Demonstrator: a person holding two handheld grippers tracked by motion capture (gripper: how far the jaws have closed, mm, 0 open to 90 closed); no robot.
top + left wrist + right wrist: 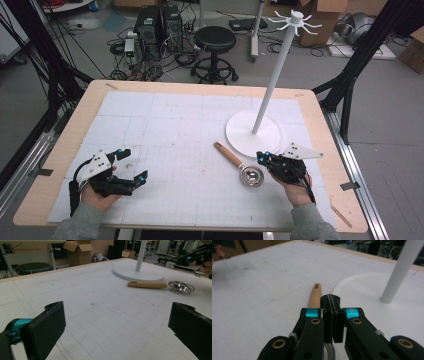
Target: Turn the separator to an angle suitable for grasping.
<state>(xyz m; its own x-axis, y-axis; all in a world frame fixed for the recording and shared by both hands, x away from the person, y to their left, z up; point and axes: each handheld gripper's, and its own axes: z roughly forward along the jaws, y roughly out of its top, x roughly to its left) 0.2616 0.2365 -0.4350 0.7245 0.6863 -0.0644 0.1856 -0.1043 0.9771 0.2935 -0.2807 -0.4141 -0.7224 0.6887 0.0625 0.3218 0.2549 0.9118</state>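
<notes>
A spoon with a wooden handle and a round metal bowl lies on the white gridded mat, just in front of the white stand's round base. My right gripper hovers beside the bowl's right rim, jaws pressed together with nothing between them. In the right gripper view its shut tips sit over the bowl end, with the handle running away ahead. My left gripper rests at the mat's near left, jaws wide apart and empty. The left gripper view looks across the mat at the spoon.
The stand's thin white pole rises from the base to a hook crown. The wooden table edge frames the mat. A stool, computers and cardboard boxes stand on the floor beyond the table.
</notes>
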